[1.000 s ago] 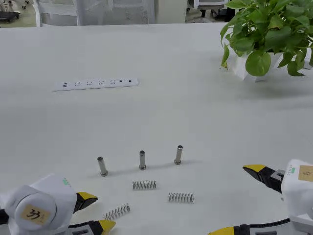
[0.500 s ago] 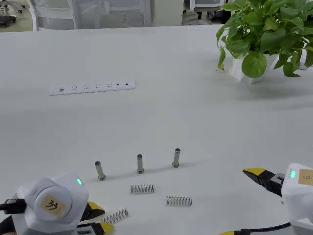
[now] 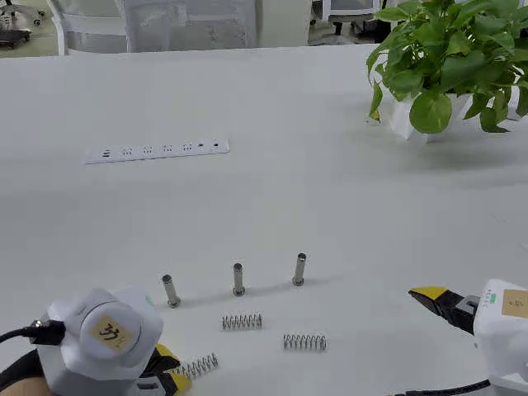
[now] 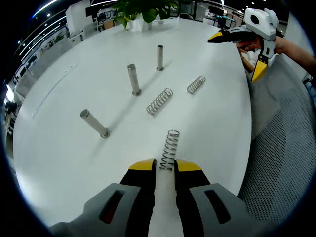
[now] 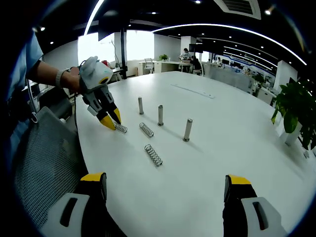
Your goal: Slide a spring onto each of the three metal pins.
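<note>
Springs: three small silver wire coils lie flat on the white table [image 3: 330, 206], on the near side of the pins. They are the near-left spring [image 3: 196, 365], the middle spring [image 3: 242, 322] and the right spring [image 3: 304, 341], all apart from one another.
Pins: three short silver metal pins [image 3: 238, 280] stand upright in a row from left to right, each bare.
Handling: the coils look very light and springy. A hard squeeze would likely buckle one or flick it across the smooth top, and being thin and round they are apt to roll.
Hold point: best taken across the coil near one end, leaving the other end free to meet a pin top.
Left: the left gripper [image 4: 164, 165] has its yellow-tipped jaws narrow, with a gap little wider than the coil. The near end of the near-left spring lies in the mouth of that gap. Whether the tips press it, I cannot tell.
Right: the right gripper [image 5: 165, 178] has its jaws wide apart and holds nothing. It hovers over the near right of the table, well apart from the springs.
</note>
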`<action>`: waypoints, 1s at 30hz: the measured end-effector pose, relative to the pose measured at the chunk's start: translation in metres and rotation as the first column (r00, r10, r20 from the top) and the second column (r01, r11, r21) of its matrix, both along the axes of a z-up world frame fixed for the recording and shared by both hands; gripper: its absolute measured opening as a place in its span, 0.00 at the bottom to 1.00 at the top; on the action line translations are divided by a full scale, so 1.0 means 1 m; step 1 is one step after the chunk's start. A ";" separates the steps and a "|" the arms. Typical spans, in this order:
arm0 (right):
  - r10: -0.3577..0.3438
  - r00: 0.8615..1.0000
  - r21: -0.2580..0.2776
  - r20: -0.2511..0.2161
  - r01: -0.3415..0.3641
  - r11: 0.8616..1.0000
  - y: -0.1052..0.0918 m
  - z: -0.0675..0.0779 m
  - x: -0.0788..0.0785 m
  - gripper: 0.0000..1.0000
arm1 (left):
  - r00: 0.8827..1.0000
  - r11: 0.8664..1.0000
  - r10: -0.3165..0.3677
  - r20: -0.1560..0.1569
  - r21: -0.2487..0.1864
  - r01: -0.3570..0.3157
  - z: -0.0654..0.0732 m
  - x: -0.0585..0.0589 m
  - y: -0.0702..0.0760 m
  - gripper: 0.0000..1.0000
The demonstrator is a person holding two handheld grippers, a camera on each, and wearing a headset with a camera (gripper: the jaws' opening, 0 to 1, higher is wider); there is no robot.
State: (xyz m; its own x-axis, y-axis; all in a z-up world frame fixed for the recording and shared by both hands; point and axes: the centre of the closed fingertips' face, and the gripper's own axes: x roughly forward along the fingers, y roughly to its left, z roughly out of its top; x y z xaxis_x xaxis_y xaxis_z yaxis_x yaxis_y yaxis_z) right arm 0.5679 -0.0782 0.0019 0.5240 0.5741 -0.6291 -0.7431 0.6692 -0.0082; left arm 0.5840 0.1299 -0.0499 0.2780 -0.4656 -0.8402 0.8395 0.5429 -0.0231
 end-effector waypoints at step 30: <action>-0.030 0.999 0.087 -0.014 0.031 0.996 0.008 0.006 -0.002 0.99 | 0.991 0.983 0.131 -0.003 -0.131 -0.130 0.004 -0.002 -0.003 0.07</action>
State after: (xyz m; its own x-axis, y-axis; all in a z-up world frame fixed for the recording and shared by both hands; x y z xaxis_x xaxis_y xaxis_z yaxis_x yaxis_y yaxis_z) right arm 0.5657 -0.0705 0.0082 0.5340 0.6112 -0.5842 -0.7222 0.6890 0.0608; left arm 0.5820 0.1274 -0.0460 0.3480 -0.5310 -0.7727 0.7617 0.6406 -0.0972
